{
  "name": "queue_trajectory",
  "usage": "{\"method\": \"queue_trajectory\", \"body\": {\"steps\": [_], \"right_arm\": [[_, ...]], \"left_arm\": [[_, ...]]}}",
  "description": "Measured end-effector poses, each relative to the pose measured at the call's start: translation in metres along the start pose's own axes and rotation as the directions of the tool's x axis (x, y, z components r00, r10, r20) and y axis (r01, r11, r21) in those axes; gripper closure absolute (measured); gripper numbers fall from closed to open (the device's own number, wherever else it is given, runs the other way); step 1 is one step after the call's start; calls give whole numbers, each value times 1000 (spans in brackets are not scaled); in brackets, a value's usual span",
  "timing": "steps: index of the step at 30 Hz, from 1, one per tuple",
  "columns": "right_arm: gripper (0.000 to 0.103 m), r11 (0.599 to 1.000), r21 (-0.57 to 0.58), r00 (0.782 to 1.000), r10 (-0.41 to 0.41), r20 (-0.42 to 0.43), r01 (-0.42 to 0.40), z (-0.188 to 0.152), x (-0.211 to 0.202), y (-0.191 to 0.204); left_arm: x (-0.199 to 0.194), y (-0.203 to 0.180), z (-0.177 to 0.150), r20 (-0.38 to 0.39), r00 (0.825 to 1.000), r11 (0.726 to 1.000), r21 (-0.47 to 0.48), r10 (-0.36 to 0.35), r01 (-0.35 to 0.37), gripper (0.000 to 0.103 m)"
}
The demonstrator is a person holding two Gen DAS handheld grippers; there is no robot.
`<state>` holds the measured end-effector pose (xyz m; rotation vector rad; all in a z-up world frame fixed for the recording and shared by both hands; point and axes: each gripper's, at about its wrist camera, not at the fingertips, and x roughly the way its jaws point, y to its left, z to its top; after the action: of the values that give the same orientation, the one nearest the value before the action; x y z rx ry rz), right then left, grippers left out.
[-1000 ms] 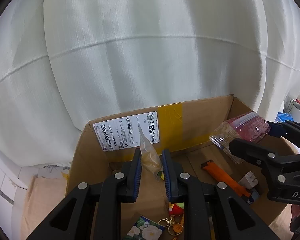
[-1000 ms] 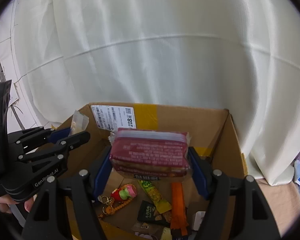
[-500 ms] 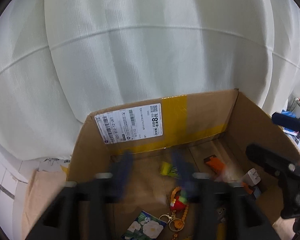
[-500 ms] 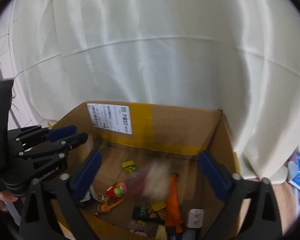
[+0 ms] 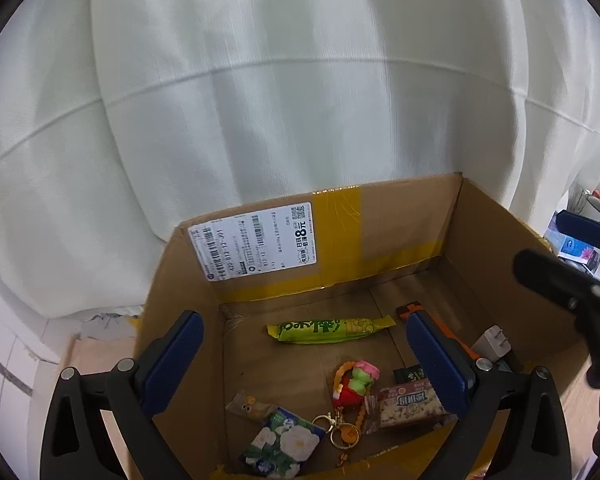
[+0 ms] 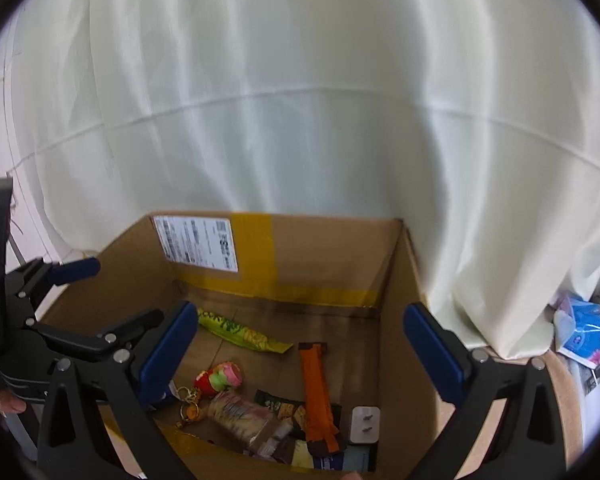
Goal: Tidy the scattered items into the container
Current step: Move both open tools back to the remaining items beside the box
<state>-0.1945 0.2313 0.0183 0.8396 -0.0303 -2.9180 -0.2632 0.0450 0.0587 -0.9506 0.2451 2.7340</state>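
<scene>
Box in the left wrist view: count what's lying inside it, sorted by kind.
Snack packets: 4 (green bar, red bag, clear packet, dark packet)
Tissue pack: 1
Keychain: 1
Orange cutter: 1
Charger: 1
Total: 8

An open brown cardboard box (image 5: pixel 384 236) with yellow tape and a white shipping label on its far wall holds the items. On its floor a green snack bar (image 5: pixel 328 330) lies flat toward 12 o'clock, an orange strap (image 6: pixel 318 384) and white charger plug (image 6: pixel 364 418) toward 3 o'clock. A red-and-green keychain toy (image 5: pixel 356 384), a bag of nuts (image 5: pixel 408 406) and a floral tissue pack (image 5: pixel 283 446) lie toward 6 o'clock.
</scene>
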Motion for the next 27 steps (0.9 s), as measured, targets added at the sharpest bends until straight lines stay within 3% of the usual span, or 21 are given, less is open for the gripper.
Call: {"method": "queue_trajectory", "body": {"steps": [11,16,27], "right_arm": [[0,1000,-13,996,4,92,-3,-8,-82,7],[0,1000,-21,990,26,137,-24,-23,-124,16],[0,999,-30,994,18,106,-15,-86,-155,27]], "left_arm": [[-86,-5,-19,95,995,1000,-9,9,-8,1],[-125,-7,-49,146,989,1000,-30,2,3,1],[-132,-19,-128,110,993,996,-74,-33,42,1]]}}
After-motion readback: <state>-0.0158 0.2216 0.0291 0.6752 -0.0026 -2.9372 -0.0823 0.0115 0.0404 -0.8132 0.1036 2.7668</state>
